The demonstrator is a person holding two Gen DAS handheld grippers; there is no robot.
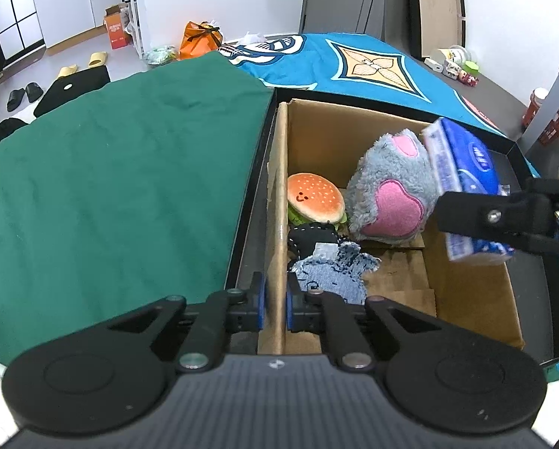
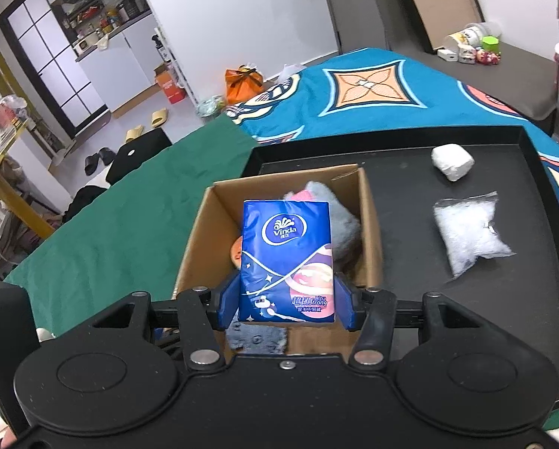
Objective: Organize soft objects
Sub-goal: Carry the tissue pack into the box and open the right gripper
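Two claws: left claw pinching box wall, right claw pinching tissue pack.

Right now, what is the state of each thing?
left claw: shut on cardboard box wall
right claw: shut on tissue pack, above box
cardboard box: open
burger plush: in box
grey paw plush: in box, tilted
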